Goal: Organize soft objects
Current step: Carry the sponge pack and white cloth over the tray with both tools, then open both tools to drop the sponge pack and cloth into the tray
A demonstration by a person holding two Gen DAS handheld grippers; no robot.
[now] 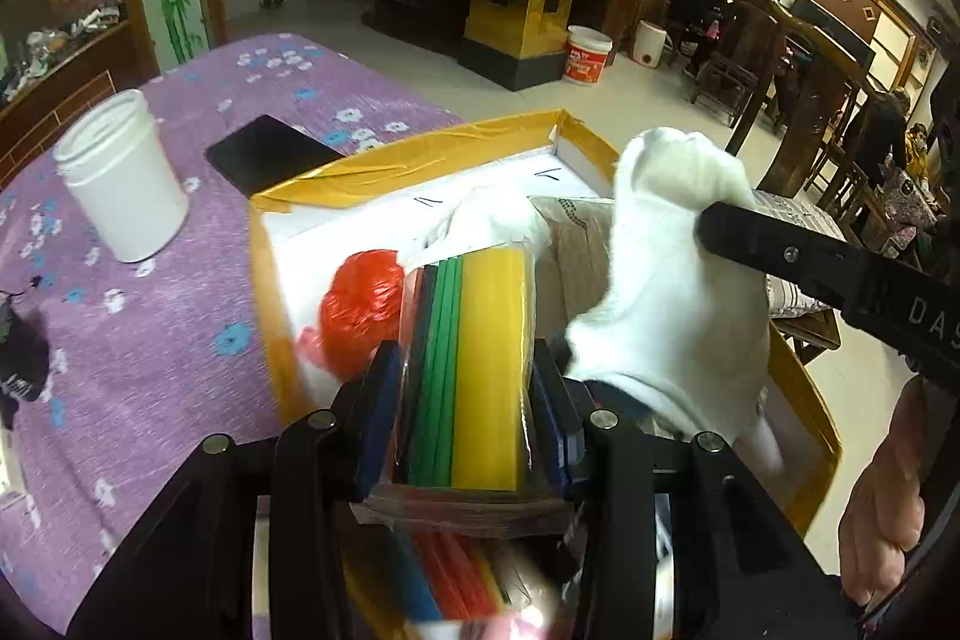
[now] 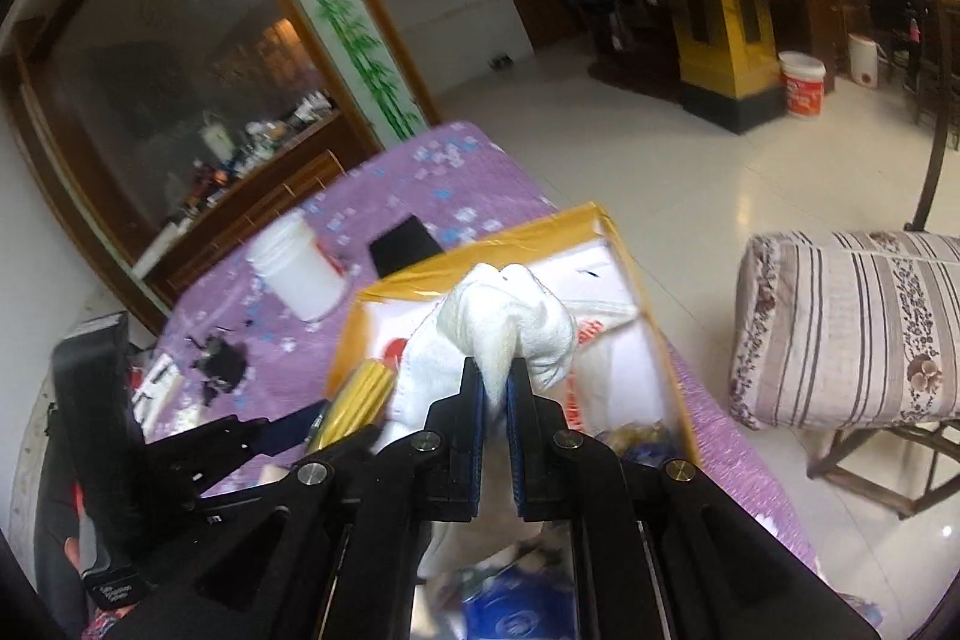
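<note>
Over the yellow-taped box [image 1: 420,160] on the purple tablecloth [image 1: 180,340], the left gripper [image 1: 462,370] clamps a pack of coloured strips [image 1: 474,370]; the right gripper [image 2: 495,382] pinches a white sock [image 2: 510,322].

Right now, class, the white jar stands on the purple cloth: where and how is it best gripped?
Grip the white jar across its straight side wall, probably from above or the near side: it stands upright, mouth open, apart from the black phone.

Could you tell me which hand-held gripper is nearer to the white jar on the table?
Left. The left hand-held gripper holds its colourful packet just right of the white jar; the right hand-held gripper, gripping a white cloth, is farther right over the box.
</note>
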